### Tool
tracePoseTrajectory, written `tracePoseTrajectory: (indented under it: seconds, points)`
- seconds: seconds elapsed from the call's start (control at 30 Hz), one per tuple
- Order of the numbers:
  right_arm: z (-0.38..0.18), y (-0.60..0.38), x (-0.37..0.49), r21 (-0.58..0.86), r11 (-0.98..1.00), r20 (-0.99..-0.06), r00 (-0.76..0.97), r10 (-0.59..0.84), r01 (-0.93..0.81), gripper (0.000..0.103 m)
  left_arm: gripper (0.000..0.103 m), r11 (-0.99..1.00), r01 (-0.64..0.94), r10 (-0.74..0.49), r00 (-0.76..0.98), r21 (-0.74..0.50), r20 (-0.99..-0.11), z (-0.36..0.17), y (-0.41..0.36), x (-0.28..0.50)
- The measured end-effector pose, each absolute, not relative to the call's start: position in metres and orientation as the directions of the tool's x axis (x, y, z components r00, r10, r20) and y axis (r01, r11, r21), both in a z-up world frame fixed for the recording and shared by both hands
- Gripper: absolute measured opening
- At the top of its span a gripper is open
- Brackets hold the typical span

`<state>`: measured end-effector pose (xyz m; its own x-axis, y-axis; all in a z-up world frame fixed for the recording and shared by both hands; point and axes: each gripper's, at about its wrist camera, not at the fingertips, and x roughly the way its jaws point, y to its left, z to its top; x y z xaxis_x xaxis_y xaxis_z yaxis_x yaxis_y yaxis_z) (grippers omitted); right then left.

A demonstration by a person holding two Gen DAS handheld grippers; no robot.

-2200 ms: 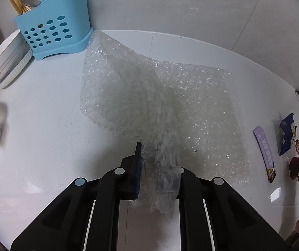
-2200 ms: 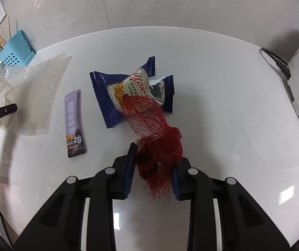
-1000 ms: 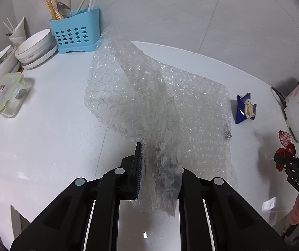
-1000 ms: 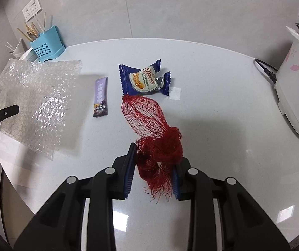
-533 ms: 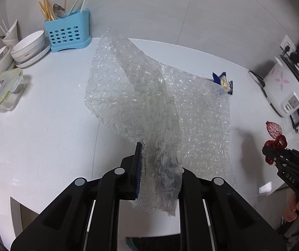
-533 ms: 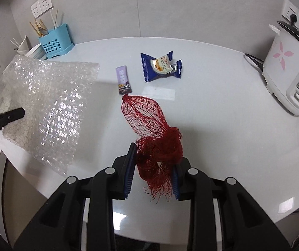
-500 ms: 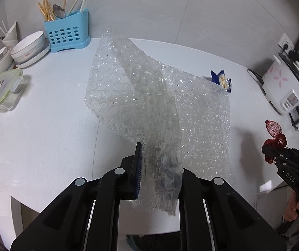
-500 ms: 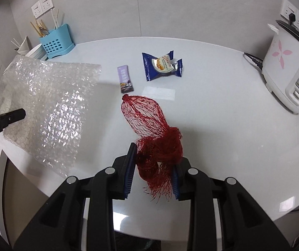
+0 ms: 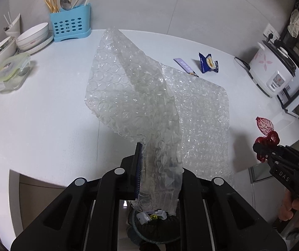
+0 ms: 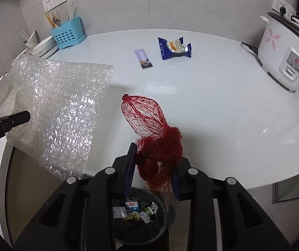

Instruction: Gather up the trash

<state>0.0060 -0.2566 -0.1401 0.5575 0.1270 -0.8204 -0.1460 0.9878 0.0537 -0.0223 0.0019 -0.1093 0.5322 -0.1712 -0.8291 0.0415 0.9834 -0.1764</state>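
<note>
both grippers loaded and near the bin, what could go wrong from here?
1. The bubble wrap in the left gripper is a wide sheet, and the trash bin opening looks smaller; it may drape over the rim.
2. The red mesh net in the right gripper could snag on the pads on release.
3. The blue snack packet and purple sachet still lie on the table.

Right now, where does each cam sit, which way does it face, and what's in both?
Left wrist: on left gripper, looks down along fingers clamping bubble wrap, across counter; right gripper and a hand at right edge.
Right wrist: on right gripper, clamping red net, bin below; left gripper tip at left edge.
Shared: wrap, net, blue packet, rice cooker.
</note>
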Motion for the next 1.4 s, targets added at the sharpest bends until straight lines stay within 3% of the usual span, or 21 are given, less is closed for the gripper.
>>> tracePoseTrajectory:
  seconds: [0.93,1.4]
  points:
    - [-0.189,-0.24,-0.087,0.096,0.981,-0.845,0.506,0.171,-0.17,0.028,0.012,0.979,0.074,-0.202,0.446,-0.189,-0.872,-0.163,-0.008,-0.131]
    - [-0.221,-0.24,-0.111,0.118,0.98,-0.867,0.464,0.179,-0.158,0.028,0.012,0.981,0.061,-0.193,0.351,-0.183,-0.916,-0.227,-0.018,-0.161]
